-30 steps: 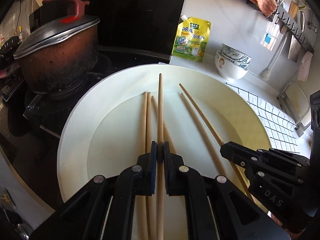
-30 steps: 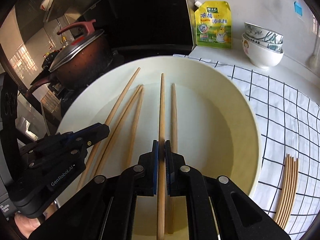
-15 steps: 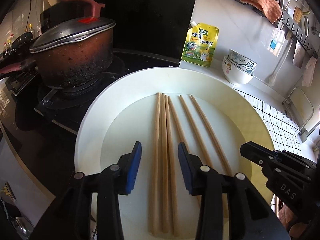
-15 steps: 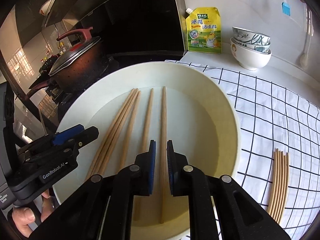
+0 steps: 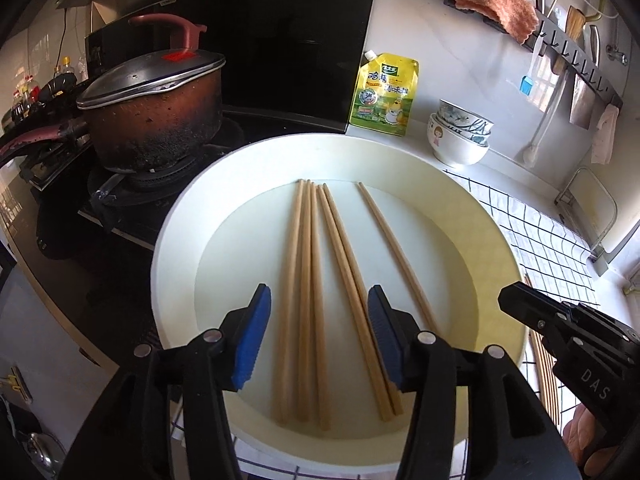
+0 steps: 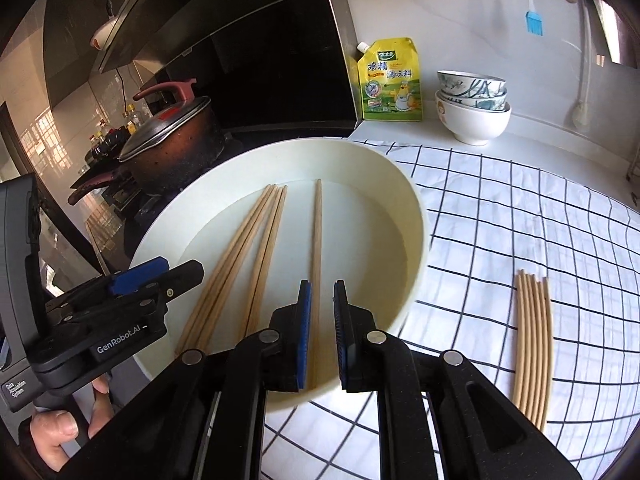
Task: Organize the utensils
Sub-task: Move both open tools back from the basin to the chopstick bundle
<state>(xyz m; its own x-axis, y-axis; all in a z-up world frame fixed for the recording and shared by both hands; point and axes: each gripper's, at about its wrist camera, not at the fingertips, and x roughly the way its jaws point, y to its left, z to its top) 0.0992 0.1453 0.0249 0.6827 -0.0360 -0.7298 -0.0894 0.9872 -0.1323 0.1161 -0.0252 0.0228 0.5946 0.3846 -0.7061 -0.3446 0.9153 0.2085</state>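
Both grippers have let go of the wooden chopsticks they clamped a second ago and have drawn back from the wide, shallow cream-white plastic basin [image 5: 176, 240]. Six wooden chopsticks [image 5: 310, 280] lie flat on the basin floor: three tight together, two more just beside them, and one [image 6: 317, 240] apart.

Seen from its own camera, the left gripper [image 5: 318, 340] has just been opening; its blue-padded jaws stand apart above the near ends of the chopsticks and touch none. The right gripper [image 6: 322, 332] has its jaws nearly together with a narrow gap. The single chopstick seems to lie below that gap, not pinched, though the angle makes this hard to judge.

Beside the basin, on a white cloth with a black grid [image 6: 520, 220], lies a neat bundle of paler sticks [image 6: 532, 340].

Behind the basin stand a scorched brown pot with a metal lid [image 5: 160, 120] on a black stove, a yellow seasoning pouch [image 5: 384, 96] and stacked white bowls [image 5: 460, 136].
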